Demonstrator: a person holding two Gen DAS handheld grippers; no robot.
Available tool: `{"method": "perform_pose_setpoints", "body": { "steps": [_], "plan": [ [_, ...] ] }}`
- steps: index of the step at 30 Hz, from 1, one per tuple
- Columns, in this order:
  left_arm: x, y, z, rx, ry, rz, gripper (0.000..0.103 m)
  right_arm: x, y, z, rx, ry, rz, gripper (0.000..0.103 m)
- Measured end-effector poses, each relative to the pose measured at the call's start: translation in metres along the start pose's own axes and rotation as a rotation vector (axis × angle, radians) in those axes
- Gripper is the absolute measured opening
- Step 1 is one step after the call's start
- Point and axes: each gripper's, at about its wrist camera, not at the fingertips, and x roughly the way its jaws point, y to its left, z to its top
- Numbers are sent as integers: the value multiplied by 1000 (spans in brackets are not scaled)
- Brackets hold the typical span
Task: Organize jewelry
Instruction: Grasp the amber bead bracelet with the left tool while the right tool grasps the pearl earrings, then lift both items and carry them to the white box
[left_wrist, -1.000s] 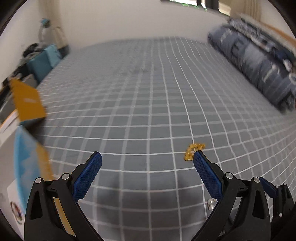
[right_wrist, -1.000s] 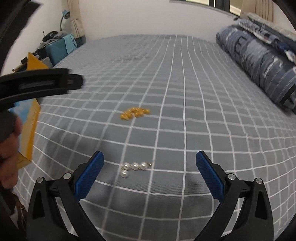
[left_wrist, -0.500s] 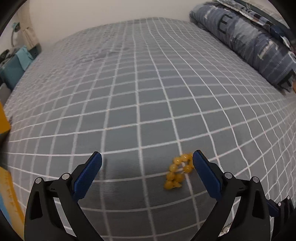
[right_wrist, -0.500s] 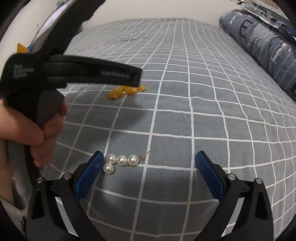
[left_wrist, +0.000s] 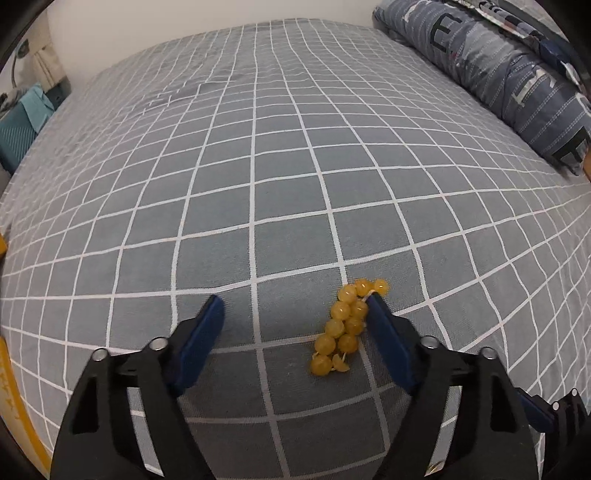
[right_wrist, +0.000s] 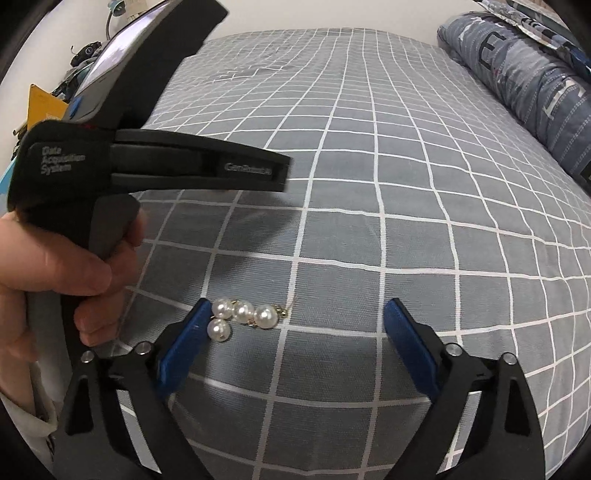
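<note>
Left wrist view: spread left claw astride light, limp yellow bead strand on grey checked bed, best pinched mid-cluster.

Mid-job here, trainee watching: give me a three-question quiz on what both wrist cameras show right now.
1. True or false: the left gripper is shut on the yellow beads.
2. Multiple choice: beside which finger of the right gripper do the pearls lie? A) its left finger B) its right finger C) midway between both
3. Fill in: all the jewelry lies on the gray checked ____.

Key:
1. False. The jaws are open, and the beads lie against the inside of the right finger.
2. A. The pearls sit by the left finger, with the jaws open.
3. Bedspread.
</note>
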Motion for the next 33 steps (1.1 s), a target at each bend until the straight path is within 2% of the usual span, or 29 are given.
{"method": "perform_pose_setpoints", "body": {
  "steps": [5, 8, 9, 10, 12, 13, 33],
  "plan": [
    [-5, 2, 0, -19, 4, -21, 29, 0, -3, 1, -4, 3, -18, 69],
    [-7, 3, 0, -22, 1, -7, 9, -2, -4, 1, -7, -4, -21, 53],
    [-9, 4, 0, -31, -7, -7, 9, -2, -4, 3, -13, -6, -24, 40],
    [-9, 5, 0, -37, -11, -9, 9, -3, -4, 4, -17, -11, -22, 23],
    [-11, 4, -2, -38, -21, -6, 9, -5, -3, 3, -19, -11, -23, 13],
    [-12, 4, -2, -38, -24, -5, 9, -5, -4, 4, -22, -12, -24, 11],
    [-42, 5, -10, -84, -116, -16, 9, -21, -4, -1, -13, -83, -39, 10]
  ]
}}
